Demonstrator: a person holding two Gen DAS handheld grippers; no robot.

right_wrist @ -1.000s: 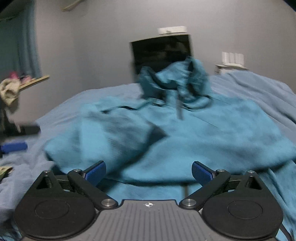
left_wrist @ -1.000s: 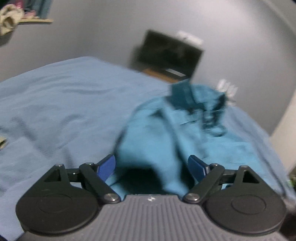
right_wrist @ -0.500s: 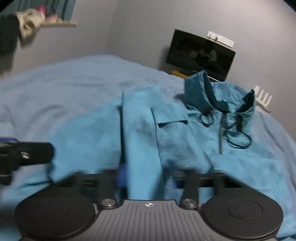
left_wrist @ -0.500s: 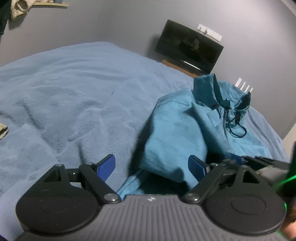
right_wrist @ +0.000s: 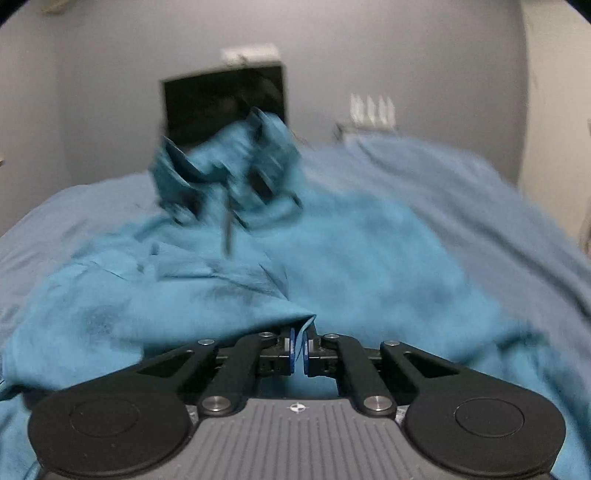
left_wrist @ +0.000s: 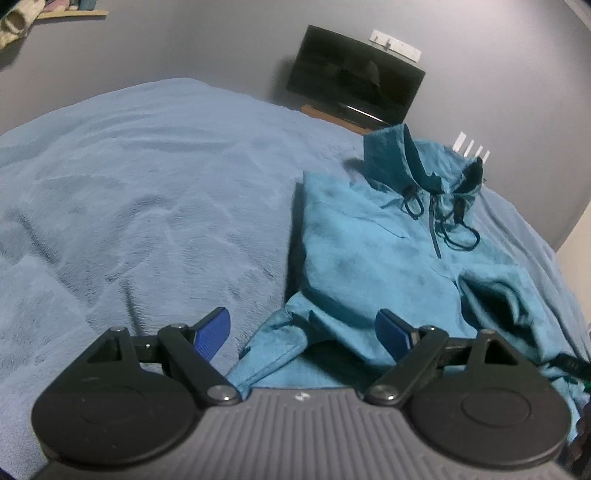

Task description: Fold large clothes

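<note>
A teal hooded pullover [left_wrist: 373, 258] lies face up on the blue blanket [left_wrist: 147, 206], its left side folded in to a straight edge, collar and drawstrings at the far end. My left gripper [left_wrist: 303, 332] is open and empty, its blue fingertips [left_wrist: 212, 330] on either side of the pullover's near hem. In the right wrist view, my right gripper [right_wrist: 298, 349] is shut on a fold of the pullover [right_wrist: 258, 295] and holds that edge pinched between the pads. The right wrist view is blurred by motion.
A dark television [left_wrist: 354, 77] stands on a low wooden stand against the grey wall beyond the bed. A white rack [left_wrist: 472, 147] sits to its right. A shelf with clothes [left_wrist: 44, 11] hangs at top left.
My right gripper has closed from wide open onto a fold of the pullover and is moving with it. My left gripper stayed open and the pullover's left side now lies folded in.
</note>
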